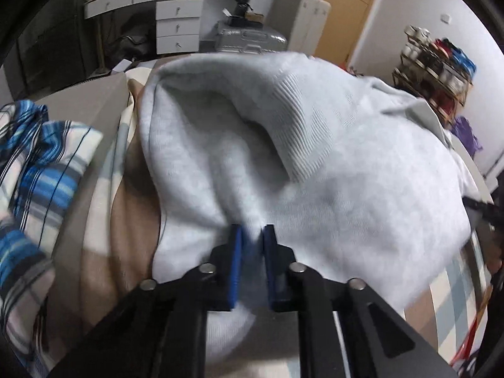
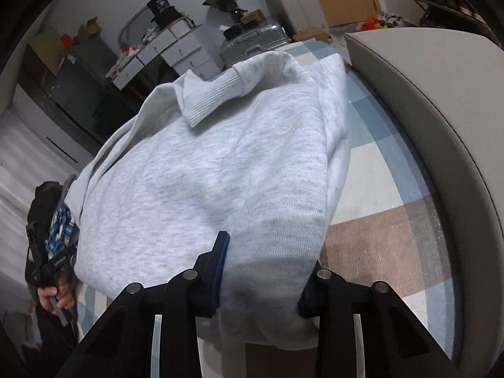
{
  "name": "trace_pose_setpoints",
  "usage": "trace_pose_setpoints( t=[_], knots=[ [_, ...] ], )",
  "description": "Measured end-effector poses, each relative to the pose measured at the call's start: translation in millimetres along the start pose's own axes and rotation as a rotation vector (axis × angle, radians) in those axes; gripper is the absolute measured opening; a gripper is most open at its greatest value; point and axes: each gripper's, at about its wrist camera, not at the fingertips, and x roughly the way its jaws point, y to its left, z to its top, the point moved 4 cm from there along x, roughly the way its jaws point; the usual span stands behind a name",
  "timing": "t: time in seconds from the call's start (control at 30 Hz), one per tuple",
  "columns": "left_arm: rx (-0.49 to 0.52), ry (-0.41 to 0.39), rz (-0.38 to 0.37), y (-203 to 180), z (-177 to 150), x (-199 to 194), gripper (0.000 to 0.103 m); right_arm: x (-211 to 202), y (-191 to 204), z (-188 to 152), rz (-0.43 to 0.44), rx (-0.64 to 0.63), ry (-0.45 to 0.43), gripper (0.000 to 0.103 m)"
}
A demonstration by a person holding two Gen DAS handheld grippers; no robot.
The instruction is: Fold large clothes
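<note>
A light grey sweatshirt [image 1: 346, 189] lies in a folded bundle on the checked bed cover [image 2: 378, 170], with a ribbed cuff [image 2: 214, 94] across its top. My left gripper [image 1: 252, 230] sits at the near edge of the sweatshirt. Its blue pads [image 1: 235, 252] are nearly together and the cloth bunches into them. In the right wrist view the sweatshirt [image 2: 204, 189] fills the space between my right gripper's [image 2: 264, 267] fingers. The left finger [image 2: 220, 252] presses against the thick fold and the right finger is mostly hidden under cloth.
A blue plaid shirt [image 1: 41, 163] lies to the left on the bed. A grey padded bed edge [image 2: 441, 126] curves along the right. Beyond the bed stand white drawers [image 1: 178, 22] and a silver suitcase [image 1: 249, 39]. A hand [image 2: 53, 296] shows at the lower left.
</note>
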Motion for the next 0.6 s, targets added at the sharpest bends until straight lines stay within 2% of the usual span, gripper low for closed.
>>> trace_pose_setpoints(
  t=[0.1,0.2,0.3,0.4,0.43,0.47,0.5,0.53,0.57,0.6],
  knots=[
    [0.013,0.014,-0.010,-1,-18,-11,0.001,-9,2,-13,0.012,-0.008,0.013,0.031],
    [0.025,-0.004,-0.034,-1,-49,-39,0.001,-23,3,-33,0.008,-0.038,0.014,0.031],
    [0.044,-0.002,-0.061,-6,-66,-55,0.000,-37,1,-50,-0.005,-0.062,0.012,0.031],
    [0.033,-0.039,-0.109,-3,-60,-61,0.000,-38,3,-46,-0.009,-0.049,0.001,0.039],
    [0.005,-0.051,-0.130,2,-55,-60,0.001,-38,3,-46,-0.012,-0.038,0.000,0.045],
    [-0.029,-0.059,-0.146,4,-50,-61,0.009,-38,3,-46,-0.008,-0.021,0.002,0.055],
    [-0.072,-0.062,-0.165,5,-46,-59,0.018,-39,3,-48,0.007,-0.015,0.003,0.060],
    [-0.107,-0.064,-0.178,8,-42,-58,0.044,-38,6,-47,0.020,-0.016,0.001,0.069],
    [-0.121,-0.074,-0.177,9,-31,-52,0.059,-36,8,-46,0.027,-0.020,0.002,0.074],
    [-0.124,-0.097,-0.150,12,-24,-48,0.059,-33,10,-45,0.024,-0.024,0.005,0.076]
  ],
)
